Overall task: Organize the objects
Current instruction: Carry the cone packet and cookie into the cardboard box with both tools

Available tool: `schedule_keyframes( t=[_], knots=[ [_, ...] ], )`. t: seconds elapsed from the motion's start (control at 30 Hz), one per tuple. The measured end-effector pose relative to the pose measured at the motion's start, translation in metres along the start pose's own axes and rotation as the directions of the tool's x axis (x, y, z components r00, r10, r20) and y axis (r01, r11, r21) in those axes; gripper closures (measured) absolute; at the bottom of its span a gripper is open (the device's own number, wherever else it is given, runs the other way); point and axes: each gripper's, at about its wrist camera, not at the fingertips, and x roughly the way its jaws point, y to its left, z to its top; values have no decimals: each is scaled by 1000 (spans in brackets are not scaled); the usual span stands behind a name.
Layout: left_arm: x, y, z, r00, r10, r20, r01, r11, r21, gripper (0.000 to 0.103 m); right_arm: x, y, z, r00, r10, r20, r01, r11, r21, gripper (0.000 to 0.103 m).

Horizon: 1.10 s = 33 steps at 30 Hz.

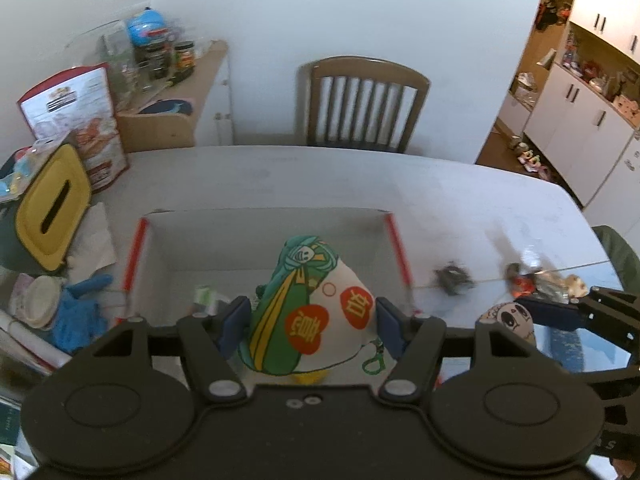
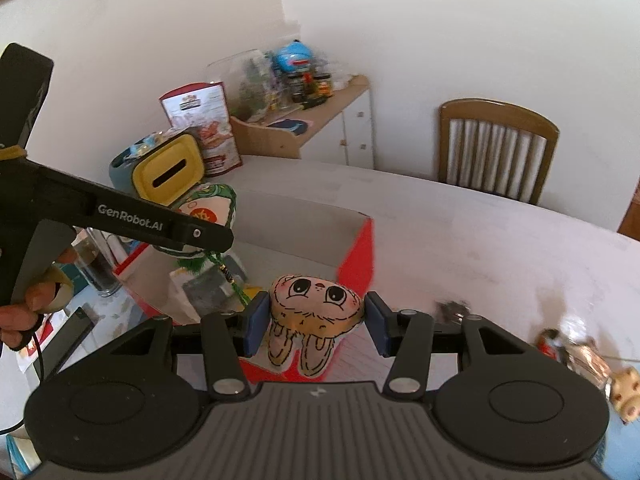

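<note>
My left gripper (image 1: 312,320) is shut on a green and white cone-shaped plush (image 1: 308,312) with red round patches, its blue pads pressing both sides. It hangs over an open red-edged cardboard box (image 1: 264,240) on the table. My right gripper (image 2: 316,320) is shut on a tan bunny-face plush (image 2: 316,300), held just in front of the box's red corner (image 2: 358,248). The right wrist view shows the left gripper (image 2: 204,228) and its green plush (image 2: 210,208) at the left. In the left wrist view the right gripper (image 1: 532,312) and the bunny plush (image 1: 506,318) sit at the right.
A small green and white item (image 1: 206,296) lies in the box. On the table right of the box are a small dark object (image 1: 454,276) and wrapped toys (image 1: 540,284). A yellow-lidded tissue box (image 1: 52,216), a snack bag (image 1: 80,120) and a blue glove (image 1: 80,316) crowd the left. A chair (image 1: 360,104) stands behind.
</note>
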Motion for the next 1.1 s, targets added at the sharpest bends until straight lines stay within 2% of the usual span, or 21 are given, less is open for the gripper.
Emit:
schedule_keyframes(
  t=[0.2,0.5,0.8,1.1],
  knots=[
    [17,35,3,999,42,-16,-42,999,-17,37,32,26,7,1000,7,-24,-8,999,-34,52],
    [58,66,6,994,98,-43,-98,995,13,37,94,48,6,996,-2,-88,-4,998,-65,52],
    [100,77,6,986,141,-90,-137,989,52,37,150,64,1,988,-12,-157,-2,996,-91,52],
    [125,78,-2,978,151,-141,-140,987,85,37,178,70,-13,977,-11,-214,-13,994,-110,52]
  ],
)
